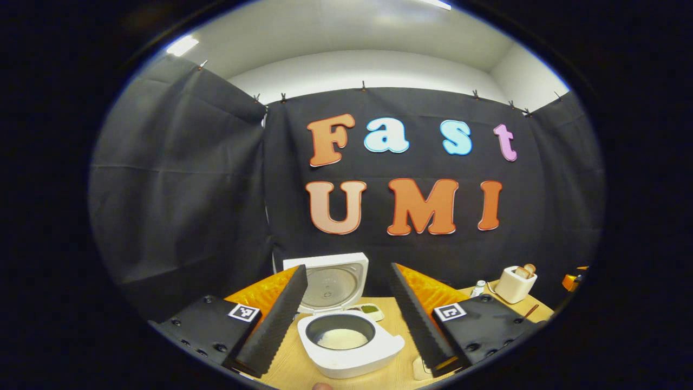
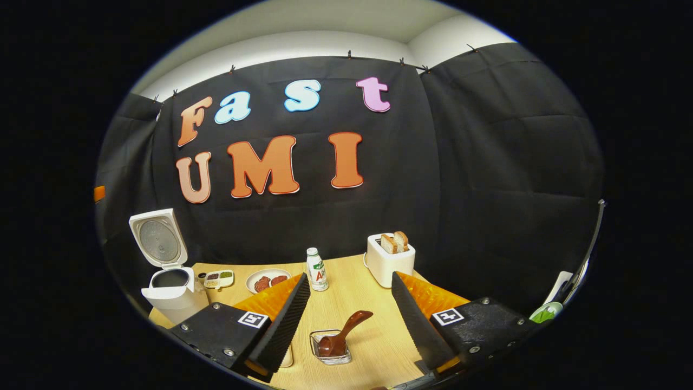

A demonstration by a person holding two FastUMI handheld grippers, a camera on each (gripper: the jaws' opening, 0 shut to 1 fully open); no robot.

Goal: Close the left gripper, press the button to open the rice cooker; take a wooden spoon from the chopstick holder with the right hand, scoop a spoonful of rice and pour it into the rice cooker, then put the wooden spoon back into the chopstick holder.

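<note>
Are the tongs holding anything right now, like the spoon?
No, nothing is held. The right tongs are open above the wooden spoon, which sits in its holder. The left tongs are open over the rice cooker.

White rice cooker point(image 1: 352, 346), brown wooden spoon point(image 2: 341, 333), light wood-grain table point(image 2: 357, 303).

Light wood table point(image 2: 373, 336), lower centre of right gripper view. On it: open rice cooker point(image 2: 172, 295) far left, small divided dish point(image 2: 218, 279), plate point(image 2: 267, 281), bottle point(image 2: 316, 270), toaster point(image 2: 389, 260), wire chopstick holder point(image 2: 331, 346) with wooden spoon point(image 2: 344, 330).
</note>
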